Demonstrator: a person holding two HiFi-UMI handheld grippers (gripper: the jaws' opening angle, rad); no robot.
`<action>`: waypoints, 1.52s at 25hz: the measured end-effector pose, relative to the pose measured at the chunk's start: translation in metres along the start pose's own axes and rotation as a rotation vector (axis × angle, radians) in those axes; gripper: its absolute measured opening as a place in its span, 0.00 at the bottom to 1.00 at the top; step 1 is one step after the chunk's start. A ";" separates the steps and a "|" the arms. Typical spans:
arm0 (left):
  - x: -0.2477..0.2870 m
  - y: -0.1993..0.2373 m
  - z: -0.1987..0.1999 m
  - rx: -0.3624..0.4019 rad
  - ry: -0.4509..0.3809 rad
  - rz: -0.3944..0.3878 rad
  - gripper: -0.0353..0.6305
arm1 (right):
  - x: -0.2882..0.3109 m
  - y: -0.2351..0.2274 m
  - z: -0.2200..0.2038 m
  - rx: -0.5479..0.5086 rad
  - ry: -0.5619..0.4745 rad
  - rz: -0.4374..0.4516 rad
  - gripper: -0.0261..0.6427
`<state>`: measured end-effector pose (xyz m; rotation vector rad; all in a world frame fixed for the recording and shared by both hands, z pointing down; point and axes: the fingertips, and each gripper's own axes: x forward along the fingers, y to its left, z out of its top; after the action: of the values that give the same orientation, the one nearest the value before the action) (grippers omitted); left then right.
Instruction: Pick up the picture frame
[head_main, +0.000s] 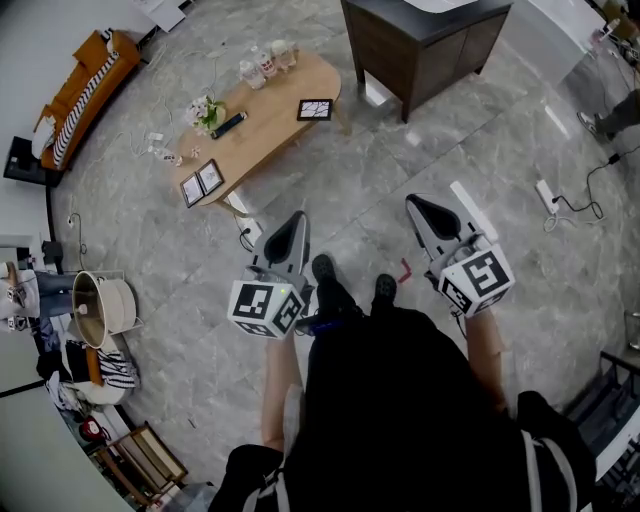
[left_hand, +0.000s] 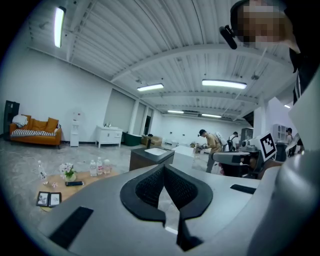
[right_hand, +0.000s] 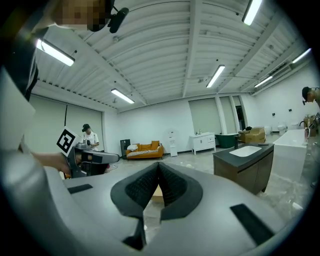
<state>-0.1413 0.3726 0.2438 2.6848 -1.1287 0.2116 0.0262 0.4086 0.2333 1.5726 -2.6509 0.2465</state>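
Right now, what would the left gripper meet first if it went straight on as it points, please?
Probably the dark cabinet, dead ahead of the left gripper, though the floor before it may come first; depth is unclear.

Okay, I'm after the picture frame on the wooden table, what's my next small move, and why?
Probably step toward the wooden table: the left gripper and right gripper are both shut and empty, held over the floor well short of the picture frame at the table's near end.

picture frame (head_main: 203, 182): its images too small to tell | dark cabinet (head_main: 430, 50): cut off by top edge
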 end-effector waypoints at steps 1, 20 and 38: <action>0.000 0.001 -0.001 -0.002 0.001 0.000 0.07 | 0.001 -0.001 -0.003 0.004 0.004 -0.007 0.06; 0.090 0.119 0.031 -0.030 -0.028 -0.062 0.07 | 0.128 -0.049 0.018 -0.031 0.076 -0.091 0.06; 0.177 0.245 0.060 -0.014 -0.014 -0.098 0.07 | 0.270 -0.077 0.034 -0.038 0.122 -0.106 0.06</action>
<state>-0.1914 0.0691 0.2601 2.7250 -0.9950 0.1682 -0.0351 0.1328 0.2420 1.6248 -2.4586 0.2762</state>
